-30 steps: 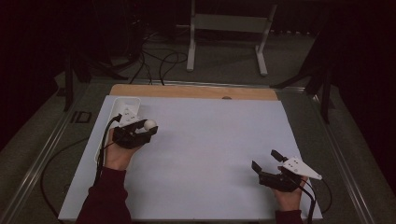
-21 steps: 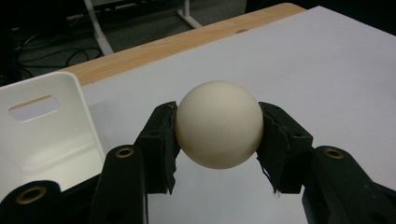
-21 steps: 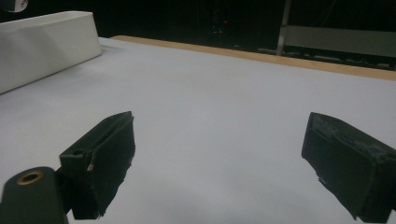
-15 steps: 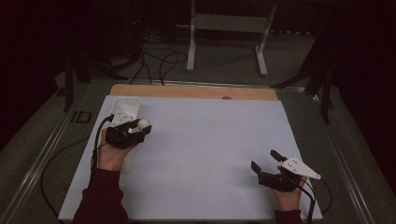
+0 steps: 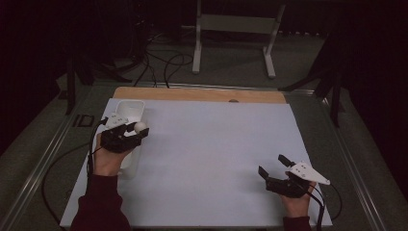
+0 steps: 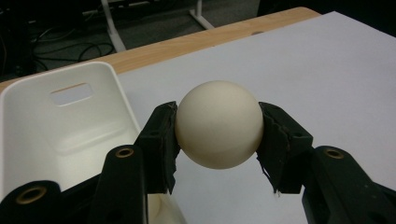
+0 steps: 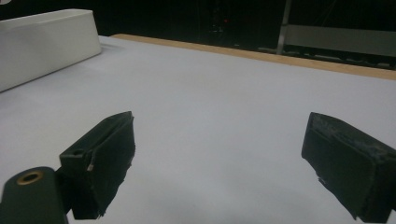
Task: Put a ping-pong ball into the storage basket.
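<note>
A cream-white ball (image 6: pixel 218 122) sits pinched between both pads of my left gripper (image 6: pixel 218 135), which is shut on it. In the high view that ball (image 5: pixel 140 127) and left gripper (image 5: pixel 132 132) hang over the right edge of a white bin (image 5: pixel 129 109) at the table's left. The bin's hollow inside with a handle slot (image 6: pixel 70 93) lies just left of the ball. My right gripper (image 5: pixel 272 166) rests low at the front right of the white sheet, its jaws wide apart and nothing between them (image 7: pixel 219 163).
A white sheet (image 5: pixel 211 144) covers most of the table, with a wooden strip (image 5: pixel 197 94) along the far edge. Cables (image 5: pixel 159 62) and a white stand (image 5: pixel 235 29) lie on the dark floor beyond. The bin's side (image 7: pixel 42 42) is far left in the right gripper view.
My left hand has carried the ball a little to the left and toward the person, over the bin's right edge. The right hand has stayed put.
</note>
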`<move>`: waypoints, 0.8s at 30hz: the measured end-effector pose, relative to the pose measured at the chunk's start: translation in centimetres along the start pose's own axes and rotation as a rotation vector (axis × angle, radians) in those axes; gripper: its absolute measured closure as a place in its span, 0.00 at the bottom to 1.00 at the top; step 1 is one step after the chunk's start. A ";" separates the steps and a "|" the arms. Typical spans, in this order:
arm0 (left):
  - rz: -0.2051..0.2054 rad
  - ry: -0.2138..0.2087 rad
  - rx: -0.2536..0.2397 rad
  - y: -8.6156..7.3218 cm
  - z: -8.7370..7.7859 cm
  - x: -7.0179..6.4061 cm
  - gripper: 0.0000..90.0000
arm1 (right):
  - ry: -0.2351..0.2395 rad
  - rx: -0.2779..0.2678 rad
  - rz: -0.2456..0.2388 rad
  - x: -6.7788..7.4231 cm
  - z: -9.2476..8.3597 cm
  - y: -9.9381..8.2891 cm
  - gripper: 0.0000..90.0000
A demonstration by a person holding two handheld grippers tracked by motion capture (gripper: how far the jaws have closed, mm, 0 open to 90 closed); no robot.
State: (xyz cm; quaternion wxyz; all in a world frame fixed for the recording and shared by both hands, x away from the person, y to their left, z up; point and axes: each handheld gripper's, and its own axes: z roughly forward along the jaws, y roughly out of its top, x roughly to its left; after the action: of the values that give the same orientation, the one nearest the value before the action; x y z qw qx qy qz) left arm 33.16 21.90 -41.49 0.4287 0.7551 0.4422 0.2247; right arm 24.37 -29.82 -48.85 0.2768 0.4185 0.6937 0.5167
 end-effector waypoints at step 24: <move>-0.036 0.035 -0.023 -0.4 -1.4 2.0 0.57 | -0.002 0.001 0.000 0.0 0.0 0.0 0.10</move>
State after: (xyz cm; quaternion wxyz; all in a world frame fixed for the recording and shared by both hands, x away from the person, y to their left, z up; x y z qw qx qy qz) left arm 32.98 24.35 -41.21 0.4336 0.7378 0.4607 0.2353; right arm 24.35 -29.83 -48.84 0.2775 0.4191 0.6936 0.5160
